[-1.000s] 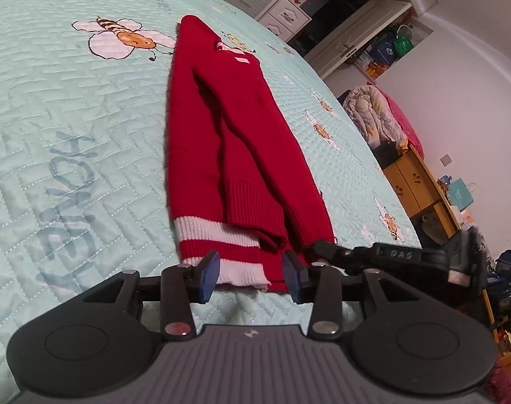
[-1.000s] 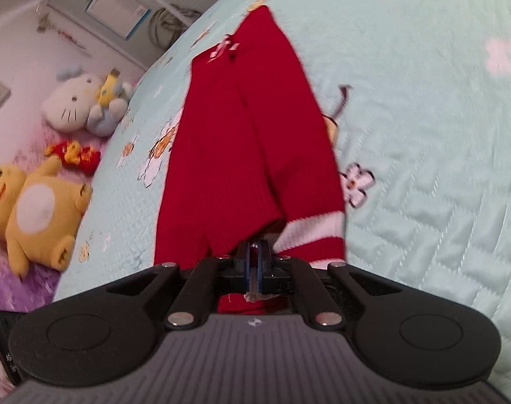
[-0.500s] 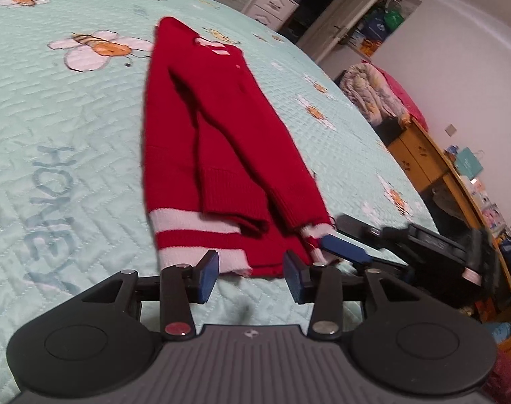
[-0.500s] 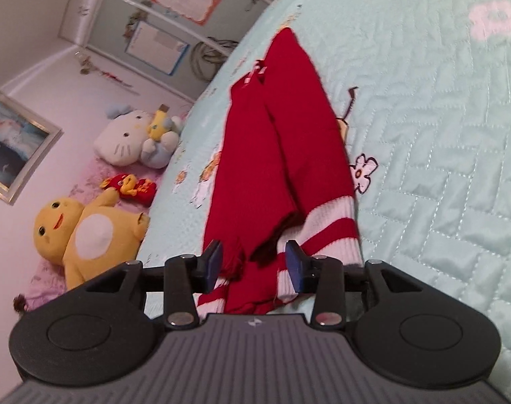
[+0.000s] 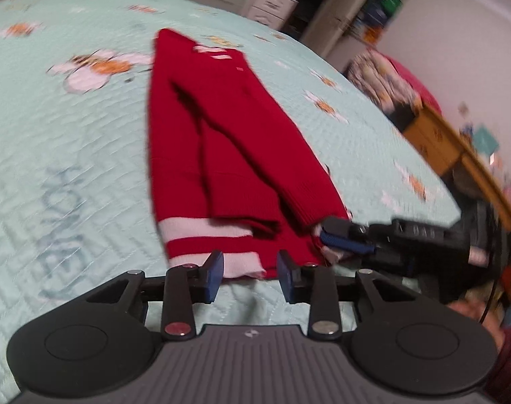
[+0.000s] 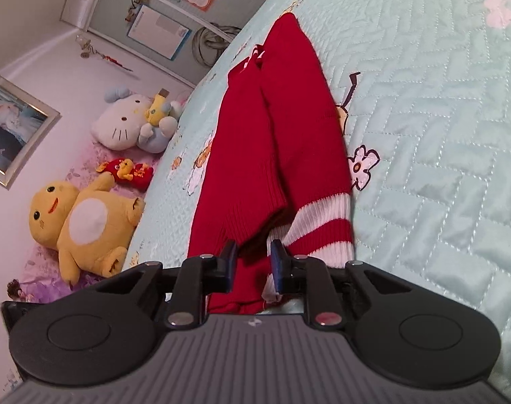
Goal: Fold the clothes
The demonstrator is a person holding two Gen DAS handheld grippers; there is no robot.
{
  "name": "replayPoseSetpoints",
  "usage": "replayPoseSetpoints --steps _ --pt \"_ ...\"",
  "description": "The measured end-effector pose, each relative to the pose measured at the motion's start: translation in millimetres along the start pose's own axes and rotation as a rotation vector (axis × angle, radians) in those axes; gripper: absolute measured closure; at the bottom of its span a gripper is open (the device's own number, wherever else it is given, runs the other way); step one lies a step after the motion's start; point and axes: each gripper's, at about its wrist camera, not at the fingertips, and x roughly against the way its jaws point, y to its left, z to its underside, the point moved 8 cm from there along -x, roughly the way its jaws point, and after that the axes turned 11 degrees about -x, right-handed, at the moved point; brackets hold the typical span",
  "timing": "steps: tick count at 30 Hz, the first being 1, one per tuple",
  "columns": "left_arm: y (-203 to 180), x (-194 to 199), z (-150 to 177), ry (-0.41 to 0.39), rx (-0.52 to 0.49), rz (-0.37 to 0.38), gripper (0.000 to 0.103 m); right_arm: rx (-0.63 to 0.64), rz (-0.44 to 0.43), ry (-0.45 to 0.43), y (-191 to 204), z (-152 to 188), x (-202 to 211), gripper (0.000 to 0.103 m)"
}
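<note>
Left wrist view smeared by motion, red sweater's (image 6: pixel 279 155) near hem hidden behind right gripper (image 6: pixel 254 266), perhaps pinched

Sweater lengthwise on your bed, a hand-held gripper at each hem corner.

Your sweater (image 5: pixel 221 141) lies on the bed (image 5: pixel 70 151), sleeves folded over its body, hem nearest you. Your left hand-held gripper (image 5: pixel 249 275) sits just before the hem; your right hand-held gripper (image 6: pixel 253 266) straddles the hem's other corner. Plush toys (image 6: pixel 87 215) lie on the floor beside the bed.

One red sweater (image 6: pixel 275 141) lies on one quilt (image 6: pixel 440 134); three plush toys sit beside it: a white cat (image 6: pixel 124 123), a yellow bear (image 6: pixel 83 222), a small red one (image 6: pixel 127 171).
</note>
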Motion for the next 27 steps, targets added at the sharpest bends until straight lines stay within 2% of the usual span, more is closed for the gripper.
replayPoseSetpoints --steps 2,4,6,7,10,13,18,20,22,23,27 --pt "-7 -4 0 0.003 -0.066 -0.029 0.068 0.078 0.030 -0.009 9 3 6 0.080" --pt "-9 -5 2 0.002 -0.103 -0.050 0.068 0.211 0.050 -0.014 28 13 13 0.080" --pt "-6 -3 3 -0.004 -0.109 -0.066 0.068 0.293 0.015 0.019 47 24 13 0.080" --pt "-2 -1 3 -0.010 -0.091 -0.081 0.068 0.299 -0.005 0.049 53 28 9 0.080" --pt "18 9 2 -0.033 -0.018 -0.130 0.068 0.211 -0.042 0.133 54 35 -12 0.080" --pt "32 17 2 -0.047 0.021 -0.152 0.068 0.162 -0.031 0.202 51 45 -33 0.080" --pt "33 22 3 -0.058 0.028 -0.143 0.068 0.131 0.026 0.208 48 51 -45 0.081" --pt "28 20 4 -0.057 0.014 -0.133 0.067 0.160 0.035 0.214 52 53 -48 0.081" --pt "24 18 4 -0.055 -0.003 -0.124 0.067 0.216 0.043 0.218 57 54 -49 0.091" --pt "22 17 5 -0.051 -0.014 -0.123 0.067 0.250 0.049 0.216 59 54 -49 0.100" --pt "18 10 9 -0.028 -0.043 -0.128 0.066 0.391 0.086 0.169 68 48 -49 0.100"
